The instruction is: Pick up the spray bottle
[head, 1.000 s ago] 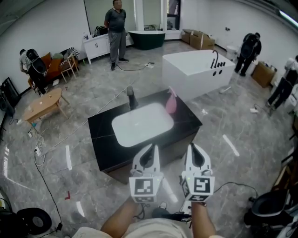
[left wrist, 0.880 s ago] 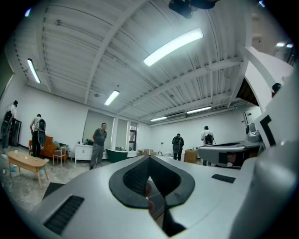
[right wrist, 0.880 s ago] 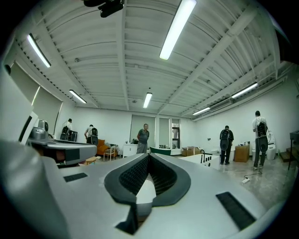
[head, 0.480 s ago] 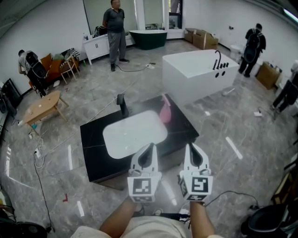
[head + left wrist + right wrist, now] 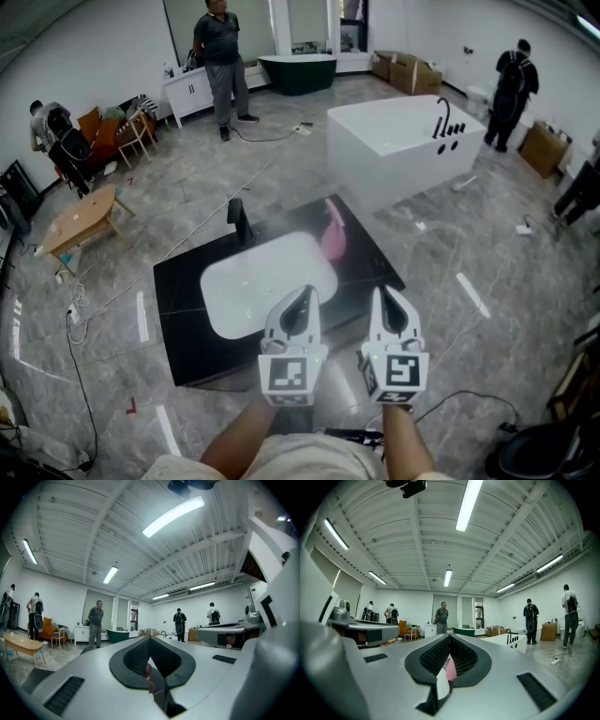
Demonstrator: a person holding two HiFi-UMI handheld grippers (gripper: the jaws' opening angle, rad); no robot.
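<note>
- Head view: the pink spray bottle [image 5: 333, 232] stands upright on the black counter [image 5: 183, 323], just beside the far right corner of the white basin [image 5: 267, 281].
- Left gripper [image 5: 304, 292] and right gripper [image 5: 383, 292] are held side by side over the counter's near edge, both pointing level across it.
- The bottle lies ahead of both grippers and well apart from them, past the basin's right end. It falls roughly between the lines along which the two point.
- Left gripper view: the two jaws meet tip to tip, with nothing gripped between them.
- Right gripper view: the jaws are likewise pressed together and empty. A sliver of the pink bottle [image 5: 451, 670] shows through the slot behind the tips, untouched.
- A black tap [image 5: 238, 221] stands at the basin's far left corner, and a white bathtub [image 5: 403, 141] sits on the floor beyond the counter.
</note>
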